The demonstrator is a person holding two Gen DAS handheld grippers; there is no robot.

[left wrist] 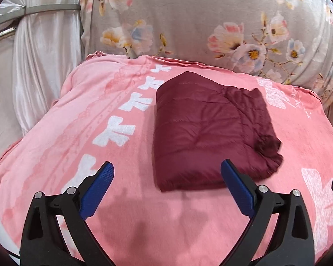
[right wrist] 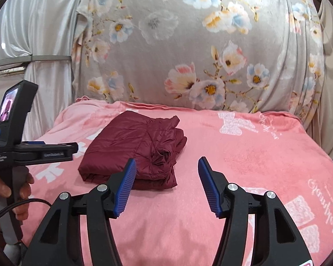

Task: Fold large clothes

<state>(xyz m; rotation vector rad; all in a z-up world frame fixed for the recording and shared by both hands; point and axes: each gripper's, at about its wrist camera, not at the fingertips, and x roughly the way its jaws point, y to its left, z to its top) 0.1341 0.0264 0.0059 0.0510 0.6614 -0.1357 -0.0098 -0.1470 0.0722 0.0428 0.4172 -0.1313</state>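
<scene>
A dark red quilted jacket (left wrist: 211,128) lies folded into a compact bundle on the pink blanket (left wrist: 100,146). It also shows in the right wrist view (right wrist: 131,146), with a bunched cuff at its near right corner. My left gripper (left wrist: 167,166) is open and empty, just in front of the bundle's near edge. My right gripper (right wrist: 166,161) is open and empty, above the blanket by the bundle's near right corner. The left gripper's handle and screen (right wrist: 8,128) show at the left of the right wrist view, held by a hand.
A grey floral cloth (right wrist: 188,55) hangs behind the blanket. Silvery curtains (left wrist: 44,33) with a tie band hang at the far left. The pink blanket (right wrist: 255,155) has white bow prints and lettering. A black cable (right wrist: 22,204) trails from the left handle.
</scene>
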